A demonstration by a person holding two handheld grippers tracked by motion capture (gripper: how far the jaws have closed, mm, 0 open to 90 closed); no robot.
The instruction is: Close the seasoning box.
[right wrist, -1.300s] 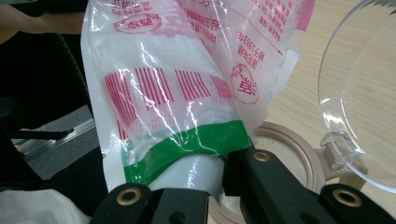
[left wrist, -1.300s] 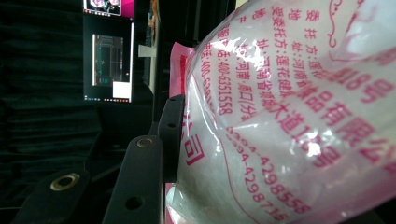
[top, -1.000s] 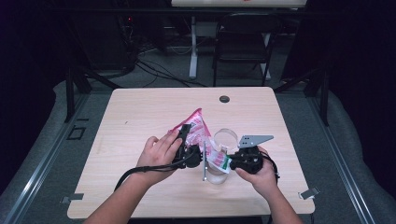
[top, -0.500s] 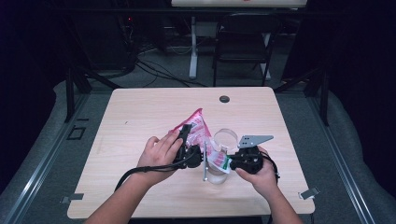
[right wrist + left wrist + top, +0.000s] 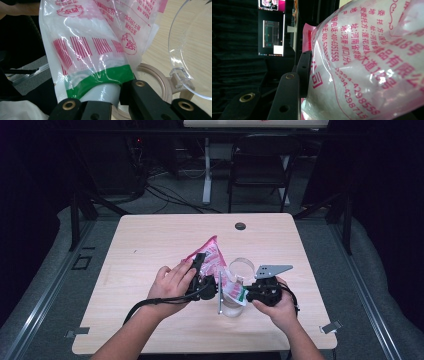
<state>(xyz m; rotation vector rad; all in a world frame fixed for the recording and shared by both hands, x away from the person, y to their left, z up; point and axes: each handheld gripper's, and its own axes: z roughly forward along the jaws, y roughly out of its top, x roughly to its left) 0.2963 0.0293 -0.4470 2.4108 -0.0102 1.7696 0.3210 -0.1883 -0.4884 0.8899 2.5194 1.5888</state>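
Note:
A clear plastic bag (image 5: 212, 256) with pink print and white contents hangs tilted over the table's middle. My left gripper (image 5: 202, 272) is shut on its upper part; in the left gripper view one black finger (image 5: 287, 97) presses the bag (image 5: 367, 62) and the other is hidden behind it. My right gripper (image 5: 243, 295) is shut on the bag's lower, green-banded end (image 5: 100, 80), its jaws (image 5: 120, 96) pinching the film. Just under that end stands a clear container (image 5: 232, 307) with a beige rim (image 5: 156, 77) and its clear hinged lid (image 5: 192, 50) standing open.
The wooden table (image 5: 150, 245) has a black round grommet (image 5: 240, 226) near its far edge. A dark chair (image 5: 260, 170) and floor cables lie beyond the table. A lit monitor (image 5: 273, 37) stands in the dark background.

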